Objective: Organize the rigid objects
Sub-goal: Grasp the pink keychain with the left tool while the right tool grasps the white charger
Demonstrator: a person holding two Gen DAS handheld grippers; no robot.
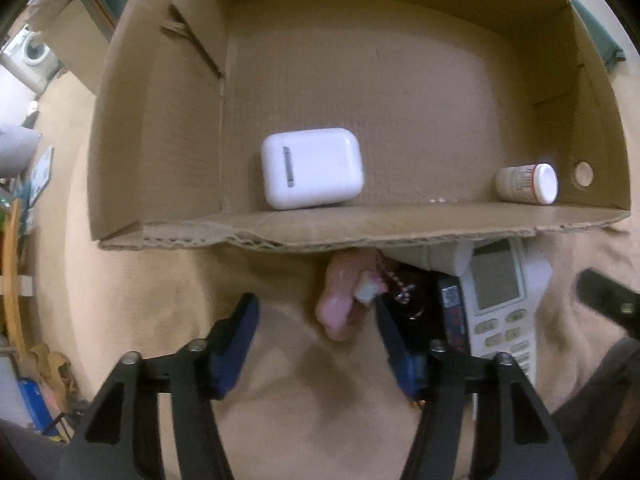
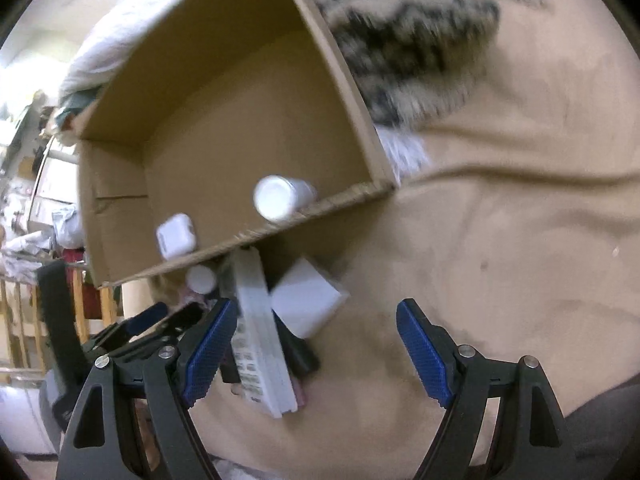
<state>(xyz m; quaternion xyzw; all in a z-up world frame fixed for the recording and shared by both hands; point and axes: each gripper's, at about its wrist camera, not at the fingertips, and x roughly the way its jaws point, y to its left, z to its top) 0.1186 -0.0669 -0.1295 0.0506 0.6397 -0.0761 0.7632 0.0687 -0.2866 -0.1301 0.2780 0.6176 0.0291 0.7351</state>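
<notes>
An open cardboard box (image 1: 160, 132) lies on a beige blanket; a white earbud case (image 1: 312, 168) and a white-capped pill bottle (image 1: 528, 182) rest inside near its front wall. In front of the box lie a pink charm (image 1: 338, 300) on a bead chain, a dark item (image 1: 416, 312) and a white remote (image 1: 500, 308). My left gripper (image 1: 316, 312) stands open over the pink charm, its right finger beside it and its left finger apart from it. My right gripper (image 2: 316, 312) is open above the remote (image 2: 260, 344) and a white block (image 2: 308, 300), touching neither. The box (image 2: 120, 208) is seen slanted there.
A furry patterned throw (image 2: 400, 32) lies beyond the box's right wall. A small white round thing (image 2: 202, 278) sits by the box's front edge. The beige blanket (image 2: 500, 220) stretches to the right. Room clutter and a wooden rail (image 1: 12, 272) line the left side.
</notes>
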